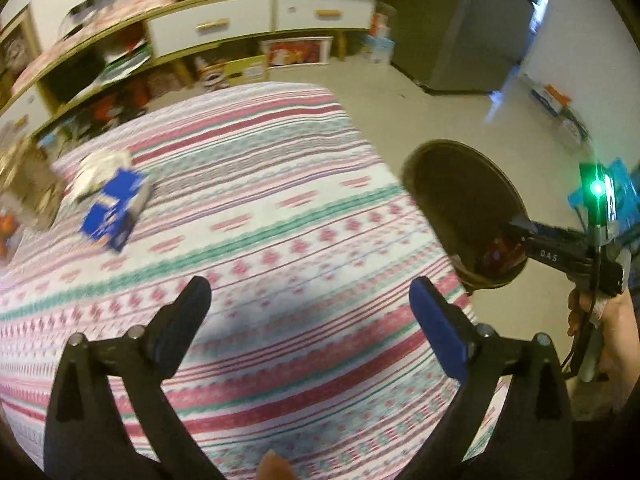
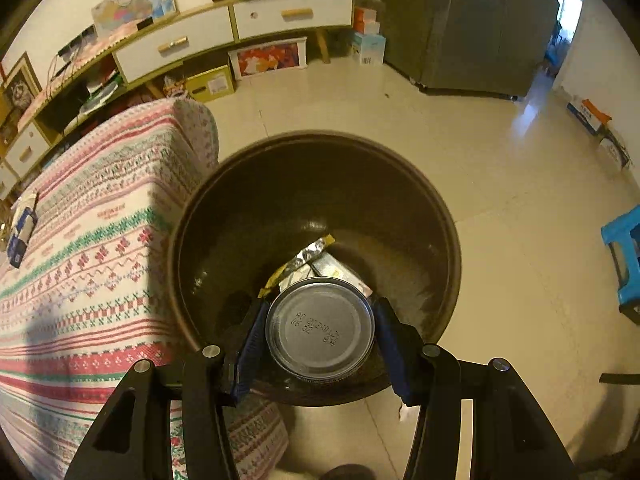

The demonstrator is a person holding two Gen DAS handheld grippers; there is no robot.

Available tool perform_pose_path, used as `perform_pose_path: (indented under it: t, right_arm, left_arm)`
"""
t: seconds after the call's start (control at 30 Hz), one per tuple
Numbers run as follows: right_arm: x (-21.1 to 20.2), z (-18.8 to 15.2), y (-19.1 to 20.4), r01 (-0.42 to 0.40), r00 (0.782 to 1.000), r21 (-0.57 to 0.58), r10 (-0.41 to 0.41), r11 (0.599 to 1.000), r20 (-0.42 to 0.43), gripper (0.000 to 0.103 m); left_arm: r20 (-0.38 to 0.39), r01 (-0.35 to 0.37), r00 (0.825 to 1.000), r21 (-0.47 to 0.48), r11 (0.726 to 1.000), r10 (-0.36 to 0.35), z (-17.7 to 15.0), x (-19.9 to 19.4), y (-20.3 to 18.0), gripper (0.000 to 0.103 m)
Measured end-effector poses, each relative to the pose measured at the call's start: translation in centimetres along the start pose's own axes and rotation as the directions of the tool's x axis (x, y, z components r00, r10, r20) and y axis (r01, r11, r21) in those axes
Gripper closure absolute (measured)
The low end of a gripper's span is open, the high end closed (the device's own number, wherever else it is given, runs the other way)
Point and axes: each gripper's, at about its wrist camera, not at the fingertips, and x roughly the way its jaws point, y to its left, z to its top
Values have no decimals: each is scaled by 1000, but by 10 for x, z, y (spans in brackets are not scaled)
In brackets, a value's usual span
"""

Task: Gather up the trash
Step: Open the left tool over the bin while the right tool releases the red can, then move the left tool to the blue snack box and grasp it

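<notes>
Striped cloth in pink, red, green and white covers the table (image 1: 260, 208), its woven bands running across the whole surface and draping over the near corner in the right wrist view. Beside that corner stands a dark round trash bin (image 2: 420, 208) on a pale tiled floor (image 2: 500, 152). The right gripper (image 2: 320, 330) hangs over the bin's mouth with its blue-padded fingers (image 2: 252, 344) clamped on a metal can (image 2: 320, 326), whose stamped end faces the camera. Below the can, at the bottom of the bin, lies a crumpled foil wrapper (image 2: 308, 254) with a yellow edge. The left gripper (image 1: 310, 312) hovers above the cloth with its fingers spread wide and nothing between them. Toward the far left of the table a blue and white carton (image 1: 114, 210) lies on its side, touching a crumpled white wad (image 1: 100, 168) of paper or tissue behind it; both are blurred. Along the far wall runs a long low cabinet (image 2: 224, 36) with white drawer fronts and wooden handles, open shelves to its left, and boxes and a framed picture (image 2: 268, 58) stored on the floor beneath. A dark grey tall unit (image 2: 472, 32), perhaps a wardrobe or fridge, fills the corner on the right, and a blue plastic stool (image 2: 624, 264) stands at the right edge.
</notes>
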Motion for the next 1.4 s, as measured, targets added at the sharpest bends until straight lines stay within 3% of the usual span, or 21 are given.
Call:
perform_pose_path:
  t: [0.33,0.47,0.67,1.03,1.4]
  right_arm:
    - [11,-7,-8,16,999,49,-13,999,-48,48]
    - [2,-6,-3,22,999,24,-21,999,-31,39]
    - [-21,-2,19,15,1000,-31,-14,999,25,30]
    - [-56,10,73,-65,992,-84,73,994,99,23]
    - [-69,21,134,-121,980,-138,141,983,144,14]
  left_arm:
    - [17,-55,998,-76,996,56,-17,-24,61,3]
    - [7,-75,997,-122,990,77,-24,-30,88,3]
    - [14,-87,996,-195,977,91,-28,-41,122,3]
    - [28,-125,990,-288,950,139,-32,-54,170,3]
    - [10,-154,986,-341,927,168,-36,-37,201,3]
